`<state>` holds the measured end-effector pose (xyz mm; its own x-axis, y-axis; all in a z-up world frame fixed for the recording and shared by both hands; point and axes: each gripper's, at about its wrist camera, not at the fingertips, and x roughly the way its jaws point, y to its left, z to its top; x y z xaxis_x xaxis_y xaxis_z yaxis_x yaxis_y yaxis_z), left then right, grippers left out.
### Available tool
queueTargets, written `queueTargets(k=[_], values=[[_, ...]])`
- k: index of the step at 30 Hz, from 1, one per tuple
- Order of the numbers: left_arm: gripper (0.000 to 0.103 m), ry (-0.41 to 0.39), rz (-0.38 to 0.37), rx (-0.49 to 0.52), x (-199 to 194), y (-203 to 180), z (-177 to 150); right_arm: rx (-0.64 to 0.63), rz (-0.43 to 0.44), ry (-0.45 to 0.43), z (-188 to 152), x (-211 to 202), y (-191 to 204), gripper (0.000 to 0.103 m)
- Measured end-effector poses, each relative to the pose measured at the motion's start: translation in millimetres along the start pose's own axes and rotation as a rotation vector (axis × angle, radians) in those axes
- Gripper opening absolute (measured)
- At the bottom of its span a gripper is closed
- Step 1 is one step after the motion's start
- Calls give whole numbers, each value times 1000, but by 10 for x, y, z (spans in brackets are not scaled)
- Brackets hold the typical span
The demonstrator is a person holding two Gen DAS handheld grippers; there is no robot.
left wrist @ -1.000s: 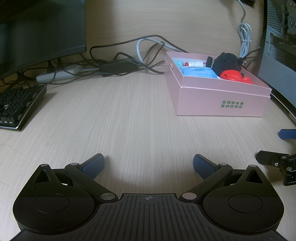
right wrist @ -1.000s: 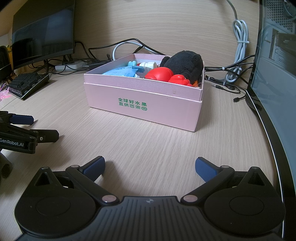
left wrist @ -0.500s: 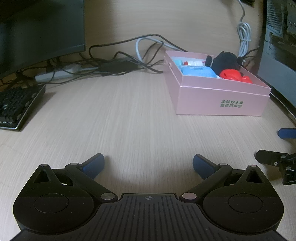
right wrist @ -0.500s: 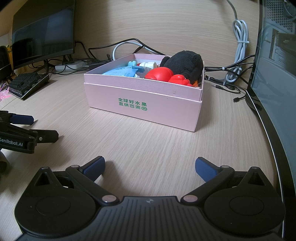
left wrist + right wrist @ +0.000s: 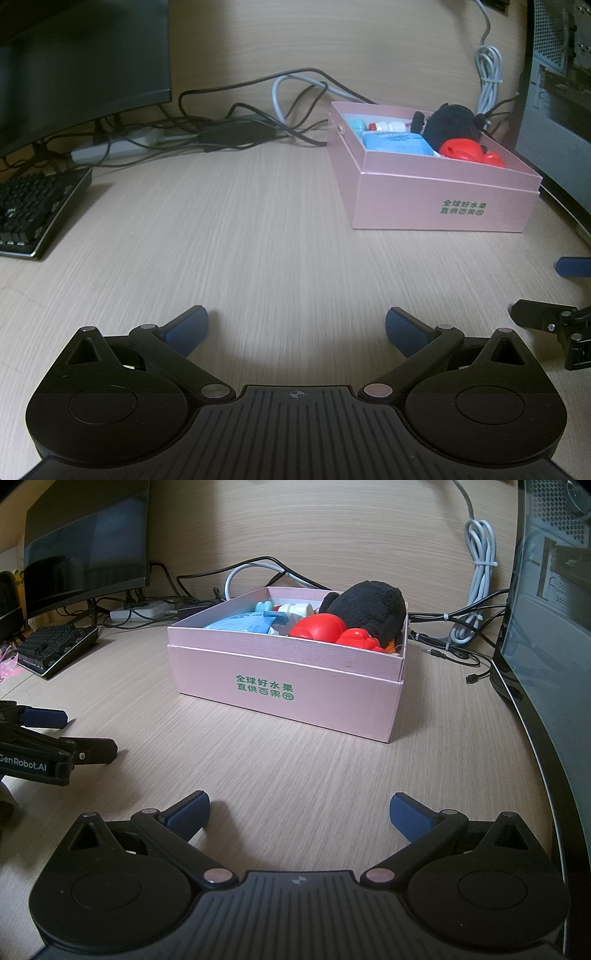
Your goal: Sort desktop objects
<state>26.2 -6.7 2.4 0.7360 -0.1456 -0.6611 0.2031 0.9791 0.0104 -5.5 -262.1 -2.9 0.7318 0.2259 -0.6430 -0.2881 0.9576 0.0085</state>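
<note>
Two handheld grippers rest low over a pale wood-grain desk [image 5: 258, 229], each with its blue-padded jaws spread wide apart and holding nothing. In the left wrist view, the left gripper [image 5: 297, 326] fills the bottom centre, and the pink box [image 5: 436, 195] sits well apart from it at the upper right. In the right wrist view, the right gripper [image 5: 299, 812] fills the bottom centre, with the box directly ahead in mid-frame. Inside lie a black plush toy [image 5: 369, 607], a red toy [image 5: 325, 627], a blue packet [image 5: 243, 624] and a small white bottle [image 5: 295, 609]. Green Chinese characters mark the box front. White lettering reading "GenRobot.AI" shows at the left edge.
</note>
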Motion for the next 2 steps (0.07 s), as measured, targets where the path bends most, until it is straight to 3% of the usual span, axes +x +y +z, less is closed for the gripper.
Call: queueTargets(k=[2], values=[[103,0,-2,-1,2,2,1,0,0,0,-2,0,-3,103]])
